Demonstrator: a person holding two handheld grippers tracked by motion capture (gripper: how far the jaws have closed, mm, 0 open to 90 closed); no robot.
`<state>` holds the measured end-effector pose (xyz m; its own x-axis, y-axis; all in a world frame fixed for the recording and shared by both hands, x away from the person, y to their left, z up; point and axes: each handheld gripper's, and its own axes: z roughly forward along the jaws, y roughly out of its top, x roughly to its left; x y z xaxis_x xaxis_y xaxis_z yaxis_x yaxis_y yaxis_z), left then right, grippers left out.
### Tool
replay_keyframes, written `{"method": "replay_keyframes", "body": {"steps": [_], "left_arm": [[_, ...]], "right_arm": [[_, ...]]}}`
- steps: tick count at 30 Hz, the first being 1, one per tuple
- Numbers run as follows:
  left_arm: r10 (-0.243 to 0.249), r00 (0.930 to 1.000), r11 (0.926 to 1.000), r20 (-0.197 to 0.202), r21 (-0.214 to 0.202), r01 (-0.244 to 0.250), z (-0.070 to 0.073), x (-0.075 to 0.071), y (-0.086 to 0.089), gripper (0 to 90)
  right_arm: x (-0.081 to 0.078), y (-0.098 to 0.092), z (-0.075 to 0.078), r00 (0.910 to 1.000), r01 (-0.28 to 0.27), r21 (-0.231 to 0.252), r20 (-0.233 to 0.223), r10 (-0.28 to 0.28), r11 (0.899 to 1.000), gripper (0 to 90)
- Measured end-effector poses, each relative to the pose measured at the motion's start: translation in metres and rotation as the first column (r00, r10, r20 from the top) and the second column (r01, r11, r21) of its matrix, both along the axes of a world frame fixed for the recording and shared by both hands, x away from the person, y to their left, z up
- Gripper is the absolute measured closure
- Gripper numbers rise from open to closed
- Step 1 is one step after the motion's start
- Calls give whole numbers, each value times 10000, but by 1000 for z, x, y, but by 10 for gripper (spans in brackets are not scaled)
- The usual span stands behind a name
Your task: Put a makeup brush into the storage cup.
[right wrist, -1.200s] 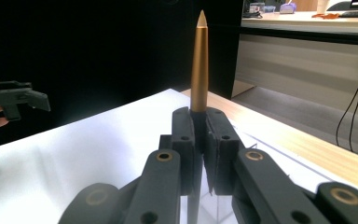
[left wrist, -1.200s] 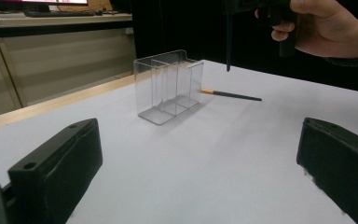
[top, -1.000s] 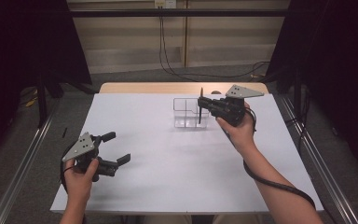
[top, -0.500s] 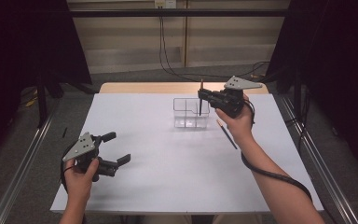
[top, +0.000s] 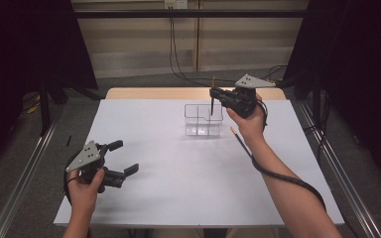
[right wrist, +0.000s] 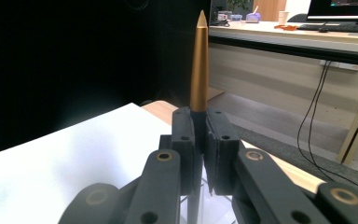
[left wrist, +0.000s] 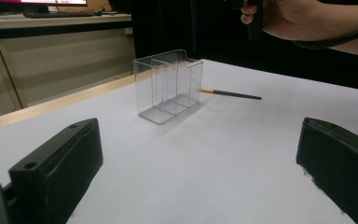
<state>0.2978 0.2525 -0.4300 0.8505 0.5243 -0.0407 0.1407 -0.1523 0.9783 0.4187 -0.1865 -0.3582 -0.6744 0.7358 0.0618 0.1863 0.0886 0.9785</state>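
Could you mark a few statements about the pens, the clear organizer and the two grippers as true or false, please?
1. The right gripper holds a pen upright. True.
2. The left gripper is shut on a pen. False: its jaws stand open and empty.
3. A second pen lies on the table beside the clear organizer. True.
4. The organizer lies tipped on its side. False: it stands upright.

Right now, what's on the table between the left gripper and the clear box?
Nothing: the high view shows bare white table between the left gripper and the clear box.
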Motion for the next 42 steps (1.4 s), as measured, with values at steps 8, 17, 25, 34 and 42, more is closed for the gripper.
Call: {"method": "replay_keyframes", "body": {"steps": [8,17,25,34,42], "left_arm": [[-21,10000,10000,-4,52,21,0,0,-1,4],[-30,10000,10000,-36,44,30,0,0,-1,4],[-31,10000,10000,-6,46,31,0,0,-2,4],[-47,10000,10000,-23,81,47,0,0,-2,4],[-37,10000,9999,-29,128,37,-1,0,-2,5]], "right_arm": [[7,-1,2,9997,234,-130,110,-232,9996,830],[9,-5,-3,9991,423,-146,45,-422,9990,830],[8,-7,-11,9990,435,-145,-24,-436,9989,830],[6,-5,-17,9992,384,-256,-57,-386,9989,830],[6,-4,-22,9992,387,-252,-92,-390,9989,830]]}}
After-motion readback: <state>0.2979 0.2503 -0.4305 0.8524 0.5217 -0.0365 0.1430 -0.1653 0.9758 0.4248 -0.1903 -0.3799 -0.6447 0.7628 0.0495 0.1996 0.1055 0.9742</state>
